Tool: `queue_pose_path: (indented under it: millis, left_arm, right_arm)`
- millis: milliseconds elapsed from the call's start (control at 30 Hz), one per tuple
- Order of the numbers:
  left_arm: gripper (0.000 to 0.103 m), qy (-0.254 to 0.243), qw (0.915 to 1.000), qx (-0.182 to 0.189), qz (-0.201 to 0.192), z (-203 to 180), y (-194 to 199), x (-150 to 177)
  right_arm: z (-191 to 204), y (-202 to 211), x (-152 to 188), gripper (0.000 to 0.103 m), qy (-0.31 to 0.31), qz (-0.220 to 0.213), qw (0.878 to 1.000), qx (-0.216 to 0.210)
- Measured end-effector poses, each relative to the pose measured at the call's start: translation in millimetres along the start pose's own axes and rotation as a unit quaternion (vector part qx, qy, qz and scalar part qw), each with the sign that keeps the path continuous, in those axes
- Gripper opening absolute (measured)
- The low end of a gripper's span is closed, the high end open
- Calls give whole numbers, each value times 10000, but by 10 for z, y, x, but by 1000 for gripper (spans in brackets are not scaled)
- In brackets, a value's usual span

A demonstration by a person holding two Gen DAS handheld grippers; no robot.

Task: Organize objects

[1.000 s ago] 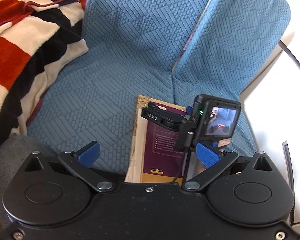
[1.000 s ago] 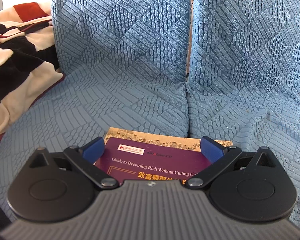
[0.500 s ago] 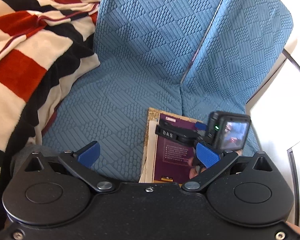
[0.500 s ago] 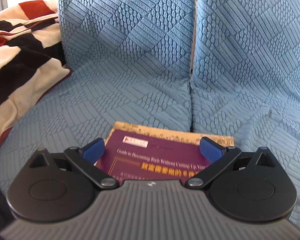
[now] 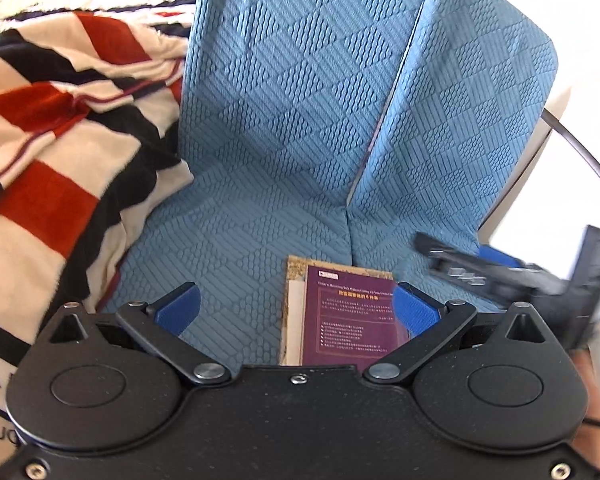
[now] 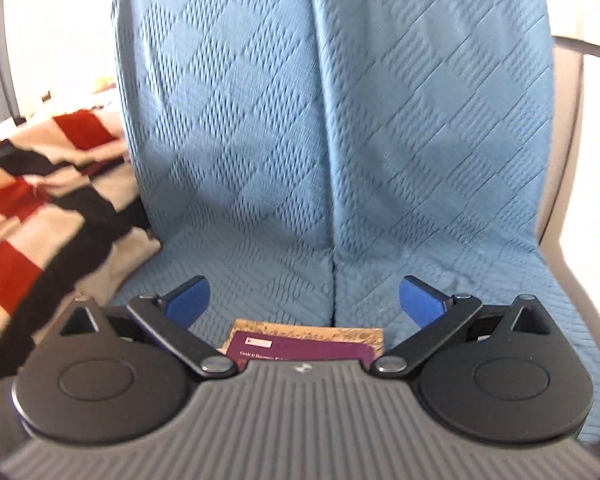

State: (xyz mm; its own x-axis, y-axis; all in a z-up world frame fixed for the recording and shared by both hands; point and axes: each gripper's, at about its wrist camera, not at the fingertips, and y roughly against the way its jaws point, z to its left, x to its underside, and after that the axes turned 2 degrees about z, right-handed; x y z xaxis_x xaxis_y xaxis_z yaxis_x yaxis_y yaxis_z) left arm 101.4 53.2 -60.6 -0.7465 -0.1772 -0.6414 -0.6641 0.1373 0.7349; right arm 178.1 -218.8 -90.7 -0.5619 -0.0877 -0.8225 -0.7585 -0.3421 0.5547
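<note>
1. A sofa (image 5: 292, 128) in a blue quilted cover fills both views, two seat cushions meeting at a seam that runs from back to front.
2. A striped blanket (image 5: 56, 152), red, black and cream, is heaped over the sofa's left end, with its edge spilling onto the left cushion.
3. A purple book (image 5: 346, 316) lies flat on a tan book (image 5: 294, 280) near the sofa's front edge, on the left cushion just beside the seam. The tan one shows along the purple one's far and left sides.
4. The left gripper (image 5: 296, 306) hovers above the front edge with its blue pads spread wide, gripping nothing; the books lie beneath the gap.
5. The right gripper (image 6: 306, 298) is likewise spread wide and empty, above the books' near end. In the left view it shows blurred, off to the right.
</note>
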Motion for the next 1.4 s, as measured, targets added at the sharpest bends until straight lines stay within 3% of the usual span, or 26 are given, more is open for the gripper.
queue_pose_path:
  millis: [267, 533, 867, 1100, 1400]
  left_arm:
    - [102, -47, 9998, -119, -172, -16, 226, 10]
    - [102, -114, 9997, -148, -147, -72, 340, 133]
    - [102, -203, 9996, -130, 125, -176, 308, 410]
    - [102, -225, 9993, -157, 270, -228, 282, 593]
    - [102, -119, 9996, -177, 172, -218, 416, 668]
  right_arm:
    - [-103, 741, -50, 103, 25, -291, 9993, 236]
    - [-116, 1190, 31, 103, -94, 167, 9998, 100]
    - [30, 1318, 452, 103, -171, 869, 9960, 67]
    - [2, 1385, 590, 103, -264, 982, 9947, 140]
    - [56, 1448, 611, 103, -227, 1045, 9943, 17]
